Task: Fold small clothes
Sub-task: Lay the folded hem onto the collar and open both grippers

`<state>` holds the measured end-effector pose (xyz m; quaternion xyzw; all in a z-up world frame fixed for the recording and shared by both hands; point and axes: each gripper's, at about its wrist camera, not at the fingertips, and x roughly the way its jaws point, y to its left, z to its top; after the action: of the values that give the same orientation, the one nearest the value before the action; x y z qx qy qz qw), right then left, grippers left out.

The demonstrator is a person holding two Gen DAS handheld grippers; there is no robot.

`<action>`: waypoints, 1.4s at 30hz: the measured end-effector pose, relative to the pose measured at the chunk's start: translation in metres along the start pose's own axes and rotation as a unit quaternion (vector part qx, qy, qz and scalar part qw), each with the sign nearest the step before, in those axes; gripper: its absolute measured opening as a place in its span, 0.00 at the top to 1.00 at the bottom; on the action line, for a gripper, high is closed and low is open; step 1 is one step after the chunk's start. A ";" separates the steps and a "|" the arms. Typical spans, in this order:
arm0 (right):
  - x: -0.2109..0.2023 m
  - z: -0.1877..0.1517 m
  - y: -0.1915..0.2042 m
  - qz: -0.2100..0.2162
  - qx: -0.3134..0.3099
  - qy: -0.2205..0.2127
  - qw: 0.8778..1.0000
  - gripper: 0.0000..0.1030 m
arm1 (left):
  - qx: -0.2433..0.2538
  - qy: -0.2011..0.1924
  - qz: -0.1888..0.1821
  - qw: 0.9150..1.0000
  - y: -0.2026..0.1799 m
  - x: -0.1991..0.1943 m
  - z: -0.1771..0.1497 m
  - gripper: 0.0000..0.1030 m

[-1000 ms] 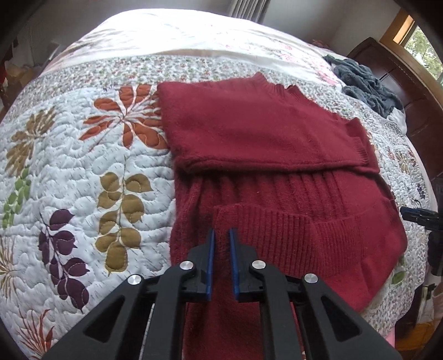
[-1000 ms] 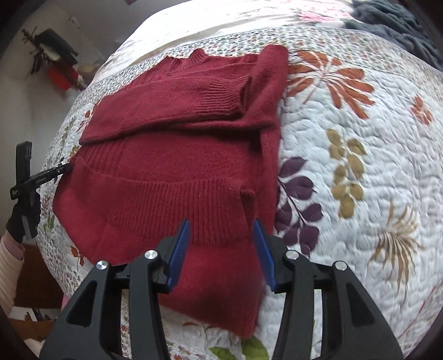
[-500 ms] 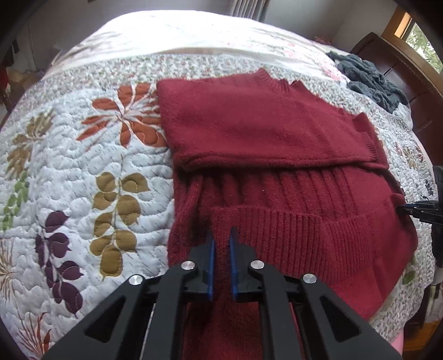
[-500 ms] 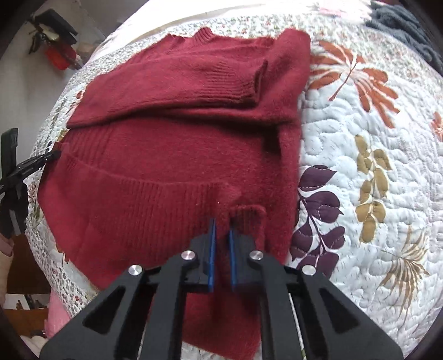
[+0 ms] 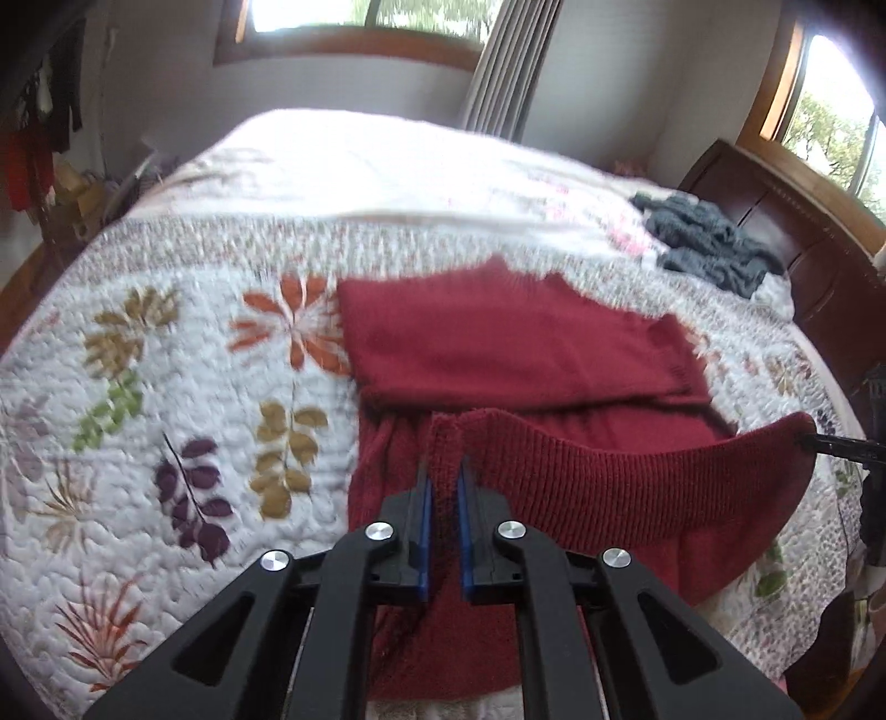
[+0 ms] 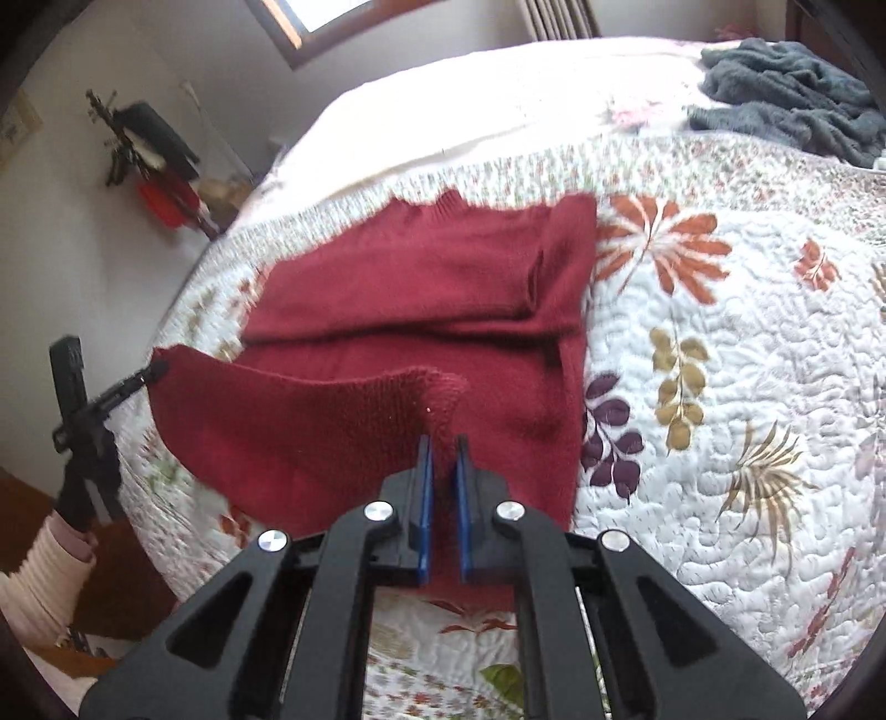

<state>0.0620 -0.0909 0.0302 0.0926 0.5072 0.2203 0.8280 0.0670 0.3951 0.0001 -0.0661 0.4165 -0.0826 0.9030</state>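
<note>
Compared with the frames half a second and one second before, the ribbed hem of the red sweater (image 5: pixel 498 354), which had lain flat on the bed, was raised off the quilt (image 5: pixel 166 387); the right gripper (image 6: pixel 441 459), open a second before, was closed on cloth. The view had also tilted upward, so that walls and windows appeared.

Surface and room: the sweater lay on a bed under a white quilt printed with orange, olive and purple leaves. A grey knitted garment (image 5: pixel 703 238) lay bunched near the dark wooden headboard (image 5: pixel 786 221), well apart from the sweater. Wood-framed windows (image 5: pixel 360 16) and a grey curtain (image 5: pixel 504 61) stood behind the bed. In the right wrist view a pale sleeve (image 6: pixel 44 576) showed at the lower left, below the other gripper's handle.

Grip: the left gripper (image 5: pixel 443 487) had its blue-lined fingers (image 5: pixel 423 526) closed on one corner of the hem, a fold of knit standing up between them. The right gripper's fingers (image 6: pixel 424 498) were closed likewise on the opposite corner. The hem hung stretched between the two grippers as a sagging band above the sweater's lower body. The upper body, with a sleeve folded across it, stayed flat on the quilt beyond the fingers.
</note>
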 end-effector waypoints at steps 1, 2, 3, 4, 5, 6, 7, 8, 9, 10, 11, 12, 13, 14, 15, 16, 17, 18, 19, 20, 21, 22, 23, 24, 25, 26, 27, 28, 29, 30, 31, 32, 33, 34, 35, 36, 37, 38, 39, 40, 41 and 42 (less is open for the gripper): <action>-0.007 0.007 0.001 0.003 0.002 -0.008 1.000 0.95 | 0.002 -0.012 0.000 1.000 -0.003 -0.005 0.008 0.93; -0.016 0.016 0.004 0.005 0.000 -0.021 1.000 0.95 | 0.005 -0.026 -0.003 1.000 -0.006 -0.012 0.020 0.93; -0.023 0.025 0.006 0.006 -0.002 -0.032 0.999 0.95 | 0.006 -0.037 -0.006 0.999 -0.008 -0.016 0.030 0.93; -0.029 0.030 0.007 0.008 -0.001 -0.040 0.999 0.95 | 0.007 -0.045 -0.009 0.999 -0.009 -0.018 0.039 0.93; -0.035 0.039 0.007 0.010 -0.001 -0.048 0.999 0.95 | 0.008 -0.056 -0.014 0.998 -0.011 -0.020 0.055 0.94; -0.041 0.053 0.006 0.010 -0.001 -0.057 0.998 0.95 | 0.010 -0.065 -0.016 0.998 -0.013 -0.021 0.067 0.94; -0.045 0.064 0.006 0.006 -0.001 -0.064 0.998 0.95 | 0.012 -0.073 -0.016 0.997 -0.015 -0.021 0.079 0.94; -0.048 0.077 0.006 0.001 -0.002 -0.072 0.997 0.95 | 0.015 -0.083 -0.015 0.996 -0.017 -0.020 0.093 0.94; -0.049 0.088 0.006 0.000 -0.001 -0.077 0.997 0.95 | 0.018 -0.092 -0.013 0.996 -0.020 -0.018 0.105 0.93; -0.050 0.104 0.004 -0.001 0.002 -0.083 0.997 0.95 | 0.019 -0.098 -0.010 0.995 -0.023 -0.017 0.113 0.94; -0.049 0.111 0.003 -0.001 0.004 -0.085 0.996 0.95 | 0.017 -0.105 -0.008 0.994 -0.024 -0.014 0.123 0.93; -0.046 0.126 0.001 -0.004 0.007 -0.088 0.996 0.95 | 0.013 -0.110 -0.007 0.994 -0.023 -0.008 0.135 0.93; -0.043 0.136 -0.001 -0.009 0.009 -0.090 0.996 0.95 | 0.009 -0.112 -0.005 0.994 -0.021 -0.001 0.146 0.94; -0.039 0.148 -0.004 -0.013 0.010 -0.090 0.996 0.95 | 0.004 -0.113 -0.001 0.994 -0.019 0.006 0.155 0.94; -0.033 0.162 -0.008 -0.019 0.014 -0.090 0.996 0.95 | -0.003 -0.114 0.005 0.993 -0.015 0.017 0.166 0.94; -0.026 0.173 -0.012 -0.024 0.018 -0.090 0.996 0.95 | -0.007 -0.113 0.009 0.994 -0.012 0.026 0.173 0.94; -0.017 0.186 -0.018 -0.029 0.024 -0.087 0.995 0.95 | -0.010 -0.111 0.015 0.994 -0.009 0.036 0.179 0.94; -0.009 0.194 -0.023 -0.030 0.030 -0.085 0.996 0.95 | -0.014 -0.108 0.022 0.994 -0.005 0.050 0.186 0.94; 0.001 0.202 -0.028 -0.032 0.037 -0.081 0.995 0.95 | -0.019 -0.103 0.024 0.994 -0.001 0.062 0.191 0.94; 0.012 0.210 -0.035 -0.035 0.044 -0.075 0.996 0.95 | -0.021 -0.096 0.026 0.995 0.002 0.074 0.196 0.94; 0.021 0.215 -0.040 -0.038 0.048 -0.071 0.996 0.95 | -0.022 -0.088 0.031 0.995 0.005 0.090 0.201 0.94; 0.033 0.220 -0.045 -0.043 0.052 -0.063 0.996 0.95 | -0.020 -0.078 0.035 0.996 0.008 0.106 0.203 0.94; 0.049 0.226 -0.053 -0.051 0.058 -0.054 0.996 0.95 | -0.017 -0.071 0.038 0.997 0.009 0.118 0.204 0.93; 0.061 0.229 -0.058 -0.057 0.062 -0.047 0.995 0.95 | -0.016 -0.059 0.044 0.997 0.012 0.136 0.204 0.93; 0.070 0.229 -0.061 -0.060 0.067 -0.042 0.995 0.95 | -0.014 -0.050 0.046 0.998 0.014 0.148 0.203 0.93; 0.081 0.231 -0.067 -0.064 0.074 -0.035 0.995 0.95 | -0.013 -0.041 0.048 0.998 0.016 0.161 0.202 0.93; 0.094 0.233 -0.074 -0.066 0.083 -0.027 0.994 0.95 | -0.011 -0.028 0.051 0.998 0.018 0.176 0.200 0.93; 0.106 0.233 -0.081 -0.067 0.090 -0.019 0.994 0.95 | -0.010 -0.017 0.052 0.998 0.019 0.189 0.196 0.93; 0.116 0.233 -0.086 -0.070 0.095 -0.013 0.993 0.95 | -0.009 -0.007 0.055 0.998 0.021 0.200 0.194 0.93; 0.130 0.232 -0.093 -0.076 0.101 -0.003 0.992 0.95 | -0.008 0.005 0.063 0.998 0.023 0.214 0.189 0.93; 0.140 0.232 -0.098 -0.079 0.104 0.003 0.991 0.95 | -0.008 0.014 0.066 0.998 0.025 0.223 0.186 0.93; 0.149 0.231 -0.102 -0.083 0.108 0.009 0.991 0.95 | -0.010 0.022 0.069 0.997 0.028 0.233 0.183 0.93; 0.157 0.230 -0.106 -0.088 0.111 0.014 0.990 0.95 | -0.013 0.037 0.075 0.996 0.032 0.246 0.179 0.93; 0.165 0.229 -0.110 -0.092 0.115 0.019 0.989 0.95 | -0.016 0.047 0.079 0.996 0.033 0.254 0.176 0.93; 0.176 0.228 -0.116 -0.098 0.122 0.027 0.987 0.94 | -0.021 0.060 0.083 0.995 0.037 0.263 0.173 0.92; 0.182 0.227 -0.119 -0.102 0.127 0.032 0.986 0.93 | -0.026 0.069 0.086 0.994 0.039 0.269 0.170 0.92; 0.189 0.225 -0.124 -0.110 0.133 0.039 0.984 0.90 | -0.033 0.077 0.091 0.992 0.042 0.276 0.167 0.91; 0.195 0.223 -0.128 -0.119 0.137 0.045 0.982 0.87 | -0.039 0.085 0.096 0.991 0.046 0.282 0.165 0.90; 0.198 0.222 -0.130 -0.125 0.139 0.049 0.981 0.84 | -0.045 0.091 0.102 0.990 0.050 0.287 0.161 0.88; 0.201 0.221 -0.132 -0.130 0.138 0.052 0.980 0.83 | -0.052 0.096 0.105 0.988 0.054 0.290 0.159 0.85; 0.203 0.220 -0.133 -0.135 0.138 0.054 0.980 0.81 | -0.056 0.101 0.106 0.988 0.056 0.292 0.158 0.81; 0.204 0.219 -0.135 -0.138 0.140 0.056 0.979 0.80 | -0.063 0.105 0.108 0.987 0.061 0.293 0.156 0.79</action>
<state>0.3705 -0.1015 -0.0818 0.1242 0.5862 0.0358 0.7998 0.3795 0.4024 -0.1277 -0.0688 0.5183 0.0349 0.8517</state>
